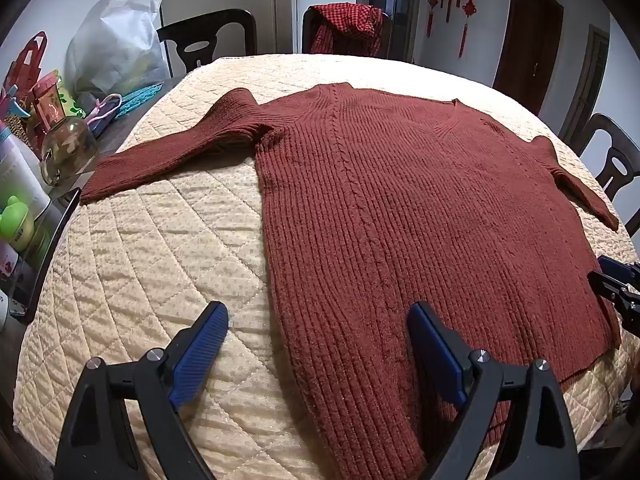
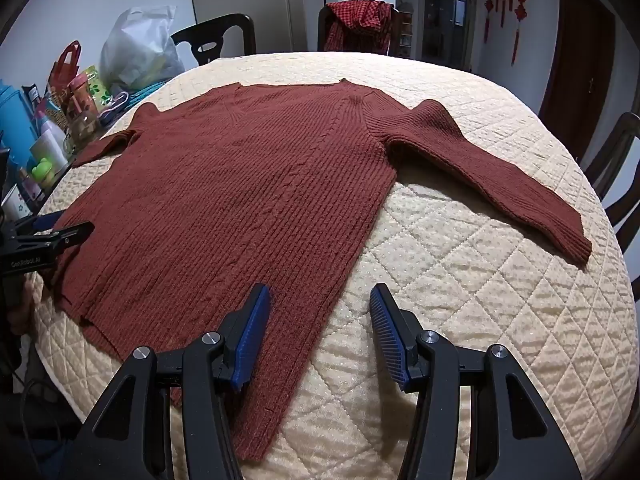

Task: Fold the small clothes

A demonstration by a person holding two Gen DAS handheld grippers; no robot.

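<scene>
Left wrist view
- Item: rust-red ribbed sweater (image 1: 400,200), laid flat and unfolded on the quilted cream cover (image 1: 160,260) of the worktop, both sleeves spread outward, neckline at the far side
- Left gripper (image 1: 318,330): fingers (image 1: 202,354) spread wide, nothing pinched; held over the near hem of the sweater at its left side edge, one blue pad over the cover, the other over the knit
- Right gripper seen at the sweater's opposite lower corner, only its tip in frame
- Clutter of bottles and bags (image 1: 60,120) noted beyond the sweater's left sleeve

Right wrist view
- Sweater (image 2: 240,200) confirmed flat, right sleeve (image 2: 500,184) stretched out on the cover
- Right gripper (image 2: 318,300): fingers (image 2: 250,336) spread, nothing pinched, straddling the sweater's right side edge near the hem

Step judged in hand: the approach before the first fold; no fold yet made
Next move judged to call for: fingers lowered and pressed onto the hem corners, both layers caught together
</scene>
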